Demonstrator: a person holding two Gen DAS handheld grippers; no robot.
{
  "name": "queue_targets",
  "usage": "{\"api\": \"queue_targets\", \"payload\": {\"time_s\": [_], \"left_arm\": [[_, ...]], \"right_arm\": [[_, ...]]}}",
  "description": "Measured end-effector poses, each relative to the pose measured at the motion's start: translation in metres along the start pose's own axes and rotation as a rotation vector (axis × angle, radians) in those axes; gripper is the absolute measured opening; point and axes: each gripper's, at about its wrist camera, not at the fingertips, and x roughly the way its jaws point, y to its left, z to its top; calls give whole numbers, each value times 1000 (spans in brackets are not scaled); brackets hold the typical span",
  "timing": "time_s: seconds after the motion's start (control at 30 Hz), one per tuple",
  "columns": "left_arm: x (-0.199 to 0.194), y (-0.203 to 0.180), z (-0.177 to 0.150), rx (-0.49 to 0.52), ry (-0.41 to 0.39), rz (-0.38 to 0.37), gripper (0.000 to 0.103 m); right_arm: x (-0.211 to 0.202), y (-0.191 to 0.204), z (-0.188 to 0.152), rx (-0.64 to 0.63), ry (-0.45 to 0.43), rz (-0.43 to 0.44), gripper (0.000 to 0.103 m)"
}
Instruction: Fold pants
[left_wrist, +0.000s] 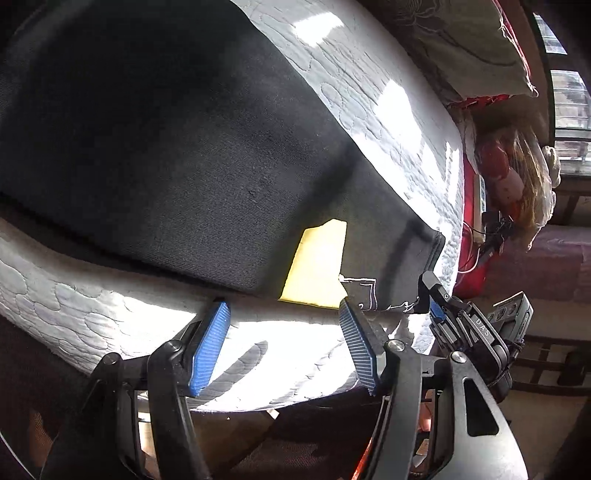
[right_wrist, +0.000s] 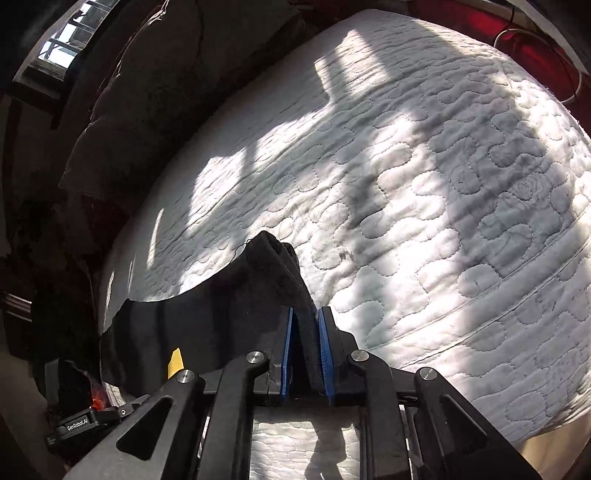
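Right wrist: right claw (right_wrist: 306, 332) pinches pants (right_wrist: 221, 314) low over mattress (right_wrist: 424, 184).

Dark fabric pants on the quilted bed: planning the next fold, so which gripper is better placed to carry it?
Probably right: the right gripper is shut on the dark pants, while the left gripper is open, holding nothing.

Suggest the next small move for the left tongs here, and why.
Probably ease the left tongs forward and close on the near edge of the pants. They are open and empty just short of it, while the right tongs already pinch the corner, so only one side is held.
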Motion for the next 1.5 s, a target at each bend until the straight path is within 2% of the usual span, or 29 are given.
{"api": "queue_targets", "payload": {"time_s": [0.07,0.13,0.2,0.4,0.47,0.57,0.67,0.73,0.8,0.87,0.9,0.93,0.97,1.0,1.07,1.13,1.23,1.37,1.43,1.5], "left_arm": [[10,-9,3,-4,3,19,60],[14,-18,4,1,-13,39,73],[15,-25,4,4,-27,49,76],[27,-40,1,9,-13,49,76],[32,-46,1,1,2,27,76],[43,-58,-1,-2,38,-3,76],[58,-75,-6,4,60,11,76],[63,-87,-7,18,43,48,77],[66,-91,-5,-4,29,68,77],[67,-91,0,-39,24,56,77],[67,-94,2,-43,24,37,71],[67,-97,4,-42,39,-3,47],[69,-101,6,-45,71,-49,40],[69,-105,7,-43,85,-71,39],[66,-107,7,-33,57,-54,39],[70,-101,4,-55,78,-70,39],[74,-89,-3,-87,97,-97,39],[72,-87,-6,-100,99,-106,39],[72,-87,-6,-102,100,-106,39],[73,-87,-6,-110,100,-109,39]], "right_arm": [[-3,-7,1,20,2,15,23],[-7,-14,3,45,-8,25,26],[-8,-20,7,74,-8,55,29],[19,-12,21,66,53,134,34],[25,-6,27,62,66,163,38],[24,-1,37,63,92,252,40],[22,-2,47,63,112,250,39],[21,-9,52,77,115,254,39],[22,-18,54,108,132,273,39],[23,-26,55,135,139,297,39],[24,-30,55,146,145,308,39],[25,-33,54,160,150,315,39],[26,-37,53,177,154,326,39],[28,-41,53,193,159,339,39],[31,-47,52,222,166,359,39],[31,-52,52,244,171,381,37],[33,-55,54,251,178,408,40],[39,-51,59,226,206,414,43],[41,-44,62,198,223,422,49],[43,-35,65,154,260,451,50]]}}
